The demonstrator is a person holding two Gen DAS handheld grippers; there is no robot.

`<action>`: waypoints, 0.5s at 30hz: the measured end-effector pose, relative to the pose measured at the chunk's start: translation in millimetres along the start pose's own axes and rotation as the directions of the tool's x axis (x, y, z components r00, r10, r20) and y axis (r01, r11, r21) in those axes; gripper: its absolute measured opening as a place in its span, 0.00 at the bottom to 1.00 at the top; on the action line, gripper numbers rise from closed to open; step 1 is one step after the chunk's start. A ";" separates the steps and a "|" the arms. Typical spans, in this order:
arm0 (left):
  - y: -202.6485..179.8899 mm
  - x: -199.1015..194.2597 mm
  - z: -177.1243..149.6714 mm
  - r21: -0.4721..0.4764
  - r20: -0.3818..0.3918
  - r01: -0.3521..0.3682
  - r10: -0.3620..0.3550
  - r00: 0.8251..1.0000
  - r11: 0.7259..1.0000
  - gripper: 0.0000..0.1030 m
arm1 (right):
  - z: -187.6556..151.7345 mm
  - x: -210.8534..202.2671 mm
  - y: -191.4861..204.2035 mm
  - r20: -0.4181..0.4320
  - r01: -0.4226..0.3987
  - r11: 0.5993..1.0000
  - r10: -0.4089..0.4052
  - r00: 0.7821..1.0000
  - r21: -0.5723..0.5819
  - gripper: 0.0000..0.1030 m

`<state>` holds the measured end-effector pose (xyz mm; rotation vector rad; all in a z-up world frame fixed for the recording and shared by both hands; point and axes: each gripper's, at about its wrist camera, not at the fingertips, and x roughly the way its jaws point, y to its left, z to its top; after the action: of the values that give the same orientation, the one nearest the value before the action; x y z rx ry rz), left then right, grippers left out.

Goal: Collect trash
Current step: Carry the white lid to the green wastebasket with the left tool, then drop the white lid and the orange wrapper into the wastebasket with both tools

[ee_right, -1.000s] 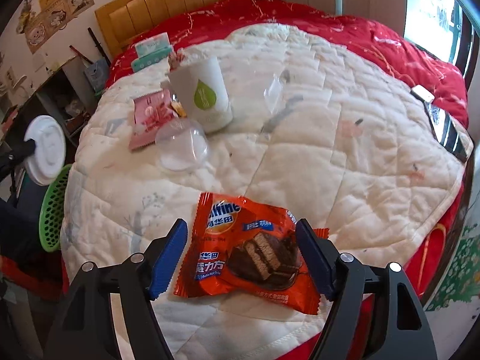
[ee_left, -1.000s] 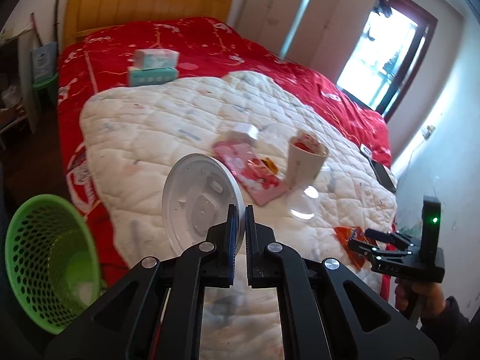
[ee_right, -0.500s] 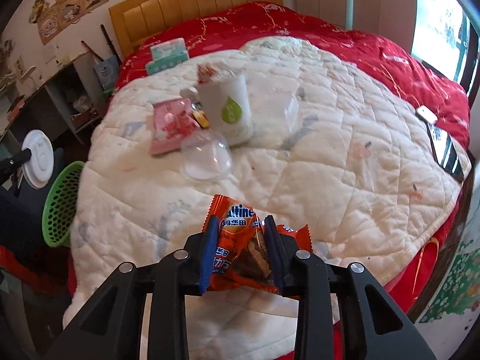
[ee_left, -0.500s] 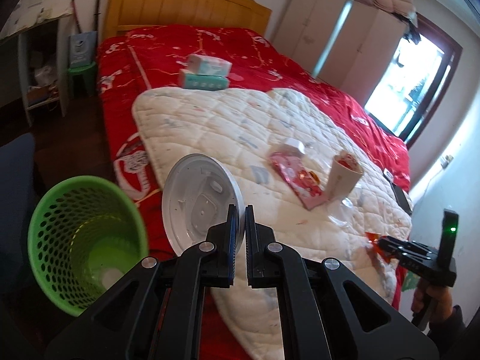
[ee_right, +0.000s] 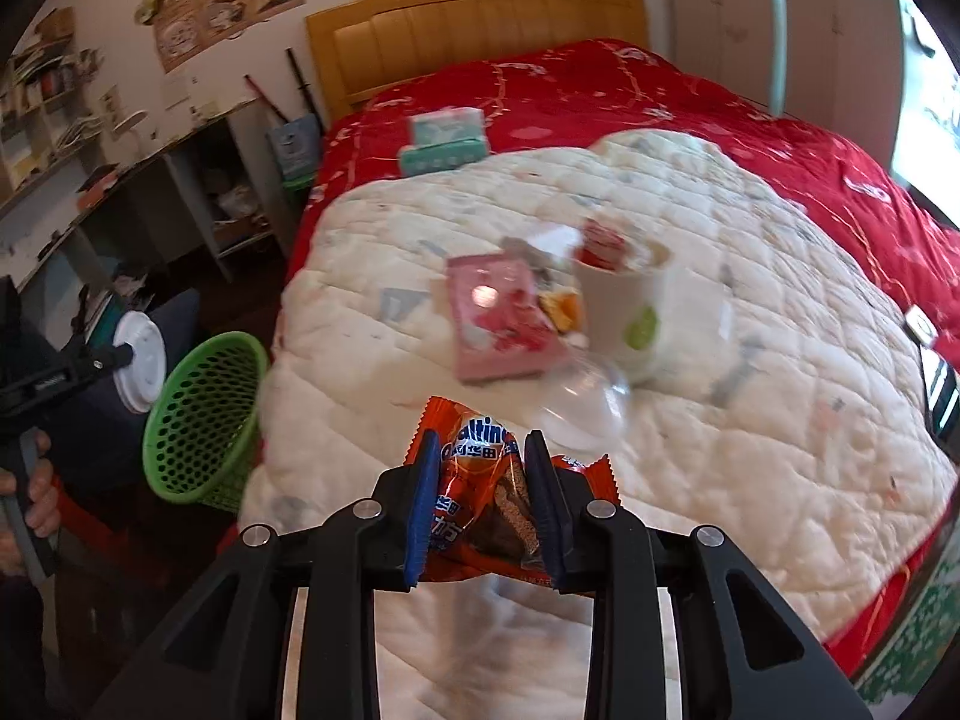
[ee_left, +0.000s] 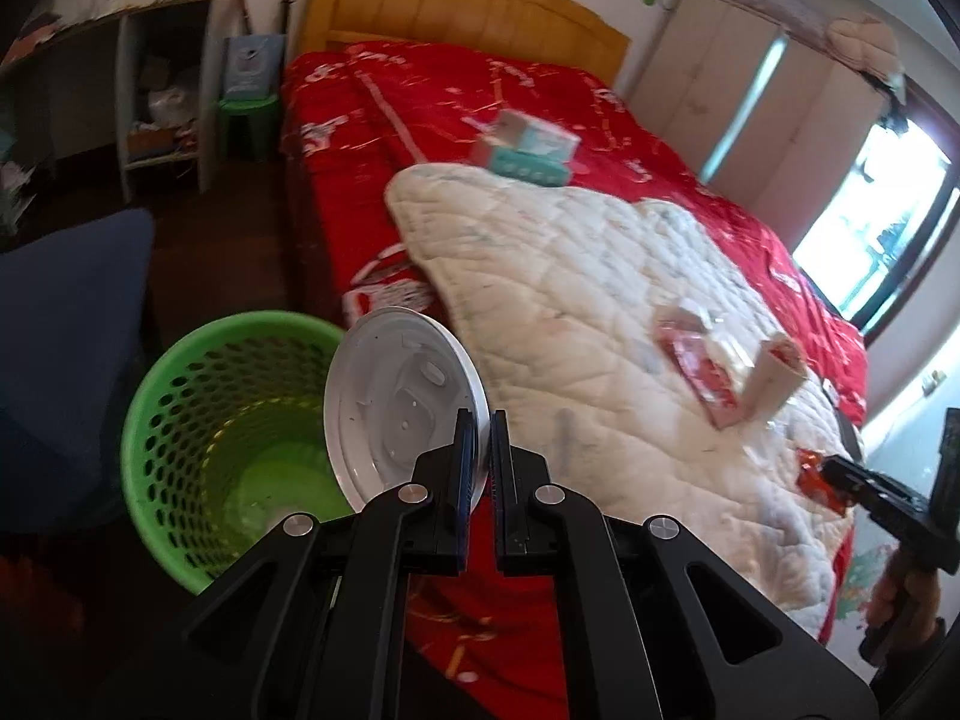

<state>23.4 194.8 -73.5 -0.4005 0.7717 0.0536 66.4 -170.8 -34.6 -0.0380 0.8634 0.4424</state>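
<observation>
My left gripper (ee_left: 478, 420) is shut on a white plastic lid (ee_left: 396, 402), held upright beside and above the green mesh basket (ee_left: 198, 414) on the floor left of the bed. My right gripper (ee_right: 480, 444) is shut on an orange snack wrapper (ee_right: 480, 480), lifted above the white quilt (ee_right: 750, 420). On the quilt lie a pink packet (ee_right: 498, 318), a white paper cup (ee_right: 630, 312) with trash in it, and a clear dome lid (ee_right: 582, 402). The basket also shows in the right wrist view (ee_right: 204, 414), with the lid (ee_right: 141, 360) next to it.
A stack of two teal tissue packs (ee_left: 528, 147) lies on the red bedspread (ee_left: 420, 96). A phone (ee_right: 939, 384) lies at the quilt's right edge. A blue seat (ee_left: 66, 324) stands left of the basket; a desk with shelves (ee_left: 162, 90) lines the wall.
My left gripper swung left with the lid toward the basket. My right gripper shut on the orange wrapper and lifted it off the quilt, turning leftward.
</observation>
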 end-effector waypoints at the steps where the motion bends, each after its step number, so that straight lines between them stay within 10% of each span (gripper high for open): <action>1: 7.6 2.4 -0.3 -0.011 -0.007 -0.010 0.010 1.000 1.000 0.04 | 3.5 2.2 6.5 0.000 -0.010 1.000 0.010 1.000 -0.008 0.27; 15: 72.3 42.6 -9.8 -0.123 -0.114 -0.067 0.053 0.992 0.990 0.04 | 35.2 38.1 84.5 -0.029 -0.115 0.986 0.113 0.993 -0.124 0.27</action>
<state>33.6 253.8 -133.1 -0.5039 0.8921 0.1389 80.4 -72.8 -27.7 -0.1097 0.8617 0.6042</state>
